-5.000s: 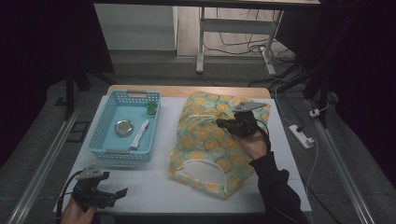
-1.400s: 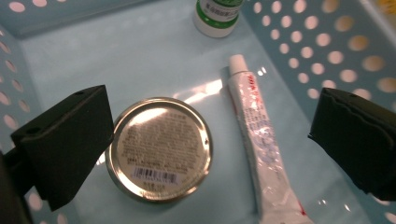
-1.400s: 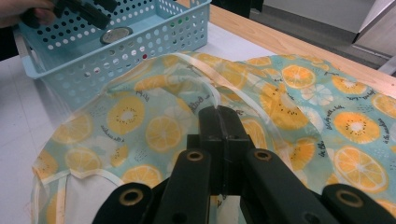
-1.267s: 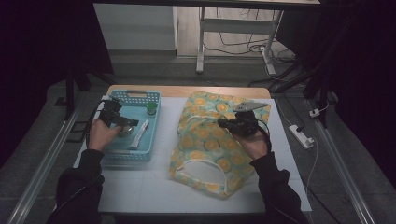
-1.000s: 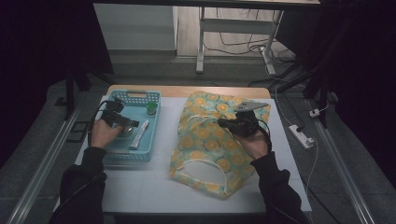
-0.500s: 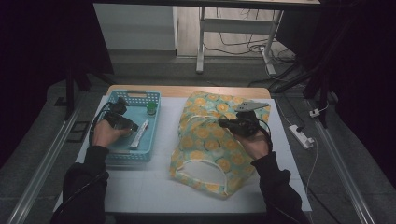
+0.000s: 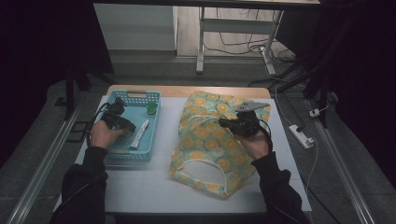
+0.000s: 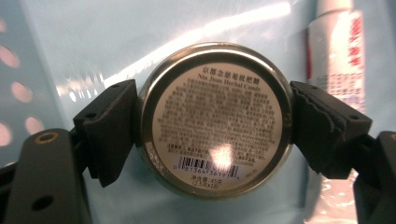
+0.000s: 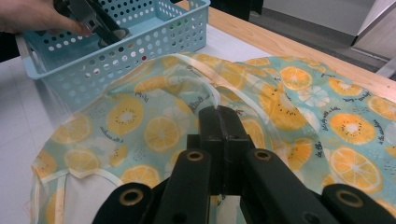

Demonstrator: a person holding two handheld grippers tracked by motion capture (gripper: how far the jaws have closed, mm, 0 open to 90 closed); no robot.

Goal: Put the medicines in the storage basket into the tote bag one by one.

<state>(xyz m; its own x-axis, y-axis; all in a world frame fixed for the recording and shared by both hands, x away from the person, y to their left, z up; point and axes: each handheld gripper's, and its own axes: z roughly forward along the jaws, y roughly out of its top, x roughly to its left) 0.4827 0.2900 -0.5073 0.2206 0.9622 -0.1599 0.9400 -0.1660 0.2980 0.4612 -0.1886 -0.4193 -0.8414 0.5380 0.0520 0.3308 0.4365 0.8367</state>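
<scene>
Grabbing step right now: my left gripper is down in the blue basket with its jaws either side of the round tin, which lies label-up on the basket floor next to a white tube. The jaws have just been closing in, and from the left gripper view the pads look like they're touching the tin's rim on both sides, so I'm calling it gripped, though maybe only lightly. My right gripper is clenched on a fold of the lemon-print bag, pinching the fabric where it lies on the worktop right of the basket. In the high view the bag's opening faces my side. My guess is the tin goes into the bag, so next I'd need a firm squeeze, a straight lift clear of the basket wall, then carry it across while the right side lifts the fabric so the mouth gapes. That smooth rim could slip if I rush.
</scene>
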